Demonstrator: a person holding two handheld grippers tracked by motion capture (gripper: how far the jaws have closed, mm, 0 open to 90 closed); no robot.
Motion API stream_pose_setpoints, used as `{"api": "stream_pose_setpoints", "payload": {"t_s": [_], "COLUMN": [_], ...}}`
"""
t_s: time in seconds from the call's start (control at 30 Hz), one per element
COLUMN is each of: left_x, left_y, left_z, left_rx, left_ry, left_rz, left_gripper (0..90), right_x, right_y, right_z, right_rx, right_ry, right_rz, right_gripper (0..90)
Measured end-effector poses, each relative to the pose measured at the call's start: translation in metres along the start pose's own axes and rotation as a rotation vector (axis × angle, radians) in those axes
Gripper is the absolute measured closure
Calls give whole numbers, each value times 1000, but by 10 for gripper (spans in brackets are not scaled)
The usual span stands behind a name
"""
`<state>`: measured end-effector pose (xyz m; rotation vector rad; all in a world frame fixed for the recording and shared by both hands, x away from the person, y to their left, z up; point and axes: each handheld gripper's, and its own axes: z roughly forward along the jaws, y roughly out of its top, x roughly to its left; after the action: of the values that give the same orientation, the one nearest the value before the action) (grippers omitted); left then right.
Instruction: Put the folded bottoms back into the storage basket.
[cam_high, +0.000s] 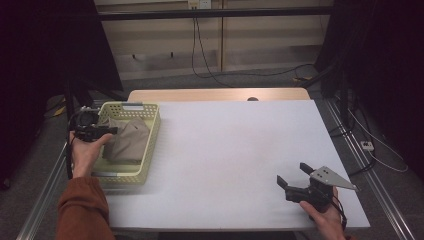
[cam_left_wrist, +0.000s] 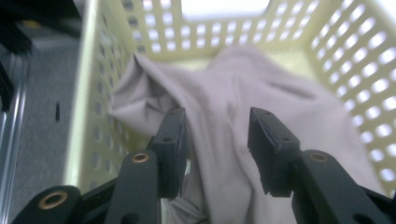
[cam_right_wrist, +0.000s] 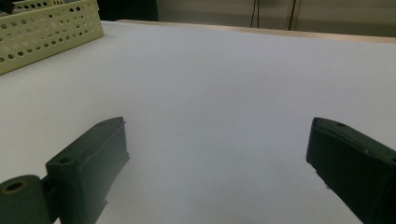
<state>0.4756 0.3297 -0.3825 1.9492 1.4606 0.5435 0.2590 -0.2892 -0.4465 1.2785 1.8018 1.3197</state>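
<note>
The crumpled beige cloth (cam_left_wrist: 243, 107) is contained in the pale yellow perforated plastic basket (cam_high: 150, 137) at the table's (cam_high: 235, 150) left edge, and the left gripper (cam_left_wrist: 215, 135) is held over it, partly open and empty. For a secure pickup, a raised fold is best straddled before closing, clear of the basket wall; the right gripper (cam_high: 295, 175) is held wide, empty, over bare table.

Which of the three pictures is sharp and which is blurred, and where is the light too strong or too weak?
High view: dim, sides nearly black, white table evenly lit. Left gripper view: soft, the beige cloth and yellow basket blurred, holes glowing, top rim overexposed. Right gripper view: the near jaws of the right gripper slightly soft, the table surface smooth and shadowless.
</note>
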Motion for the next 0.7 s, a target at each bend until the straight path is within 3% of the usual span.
{"api": "stream_pose_setpoints", "payload": {"t_s": [0.07, 0.13, 0.17, 0.2, 0.27, 0.33, 0.37, 0.43, 0.5, 0.6, 0.7], "left_x": [-3, -7, -10, -17, -26, -34, -37, -41, -42, -41, -43], "left_y": [-3, -6, -8, -9, -10, -9, -8, -6, -3, -4, -5], "left_z": [-5, -4, -1, 4, 13, 24, 29, 35, 40, 54, 58], "left_rx": [-50, -70, -61, -31, 8, 87, 117, 130, 126, 211, 251], "left_ry": [-45, -81, -87, -89, -77, -55, -45, -39, -16, -21, -5], "left_rz": [-14, -15, 5, 48, 95, 155, 166, 161, 150, 159, 152], "left_gripper": [586, 611, 639, 668, 724, 763, 783, 879, 900, 900, 900], "right_x": [1, 1, 1, 0, 0, 0, 0, -1, -1, 1, 0], "right_y": [0, 0, 0, 0, 0, 0, 0, 0, 0, 0, 0], "right_z": [0, 0, 1, 1, 1, 1, 1, 1, 0, 1, 0], "right_rx": [0, 1, 1, 3, 3, 2, 1, 1, 3, 6, 2], "right_ry": [-2, -2, -4, -2, -1, 0, -1, 0, 1, 3, 2], "right_rz": [0, 0, 1, 2, 2, 4, 2, 2, -2, 5, 1], "right_gripper": [51, 51, 51, 51, 51, 50, 50, 50, 50, 50, 50]}}
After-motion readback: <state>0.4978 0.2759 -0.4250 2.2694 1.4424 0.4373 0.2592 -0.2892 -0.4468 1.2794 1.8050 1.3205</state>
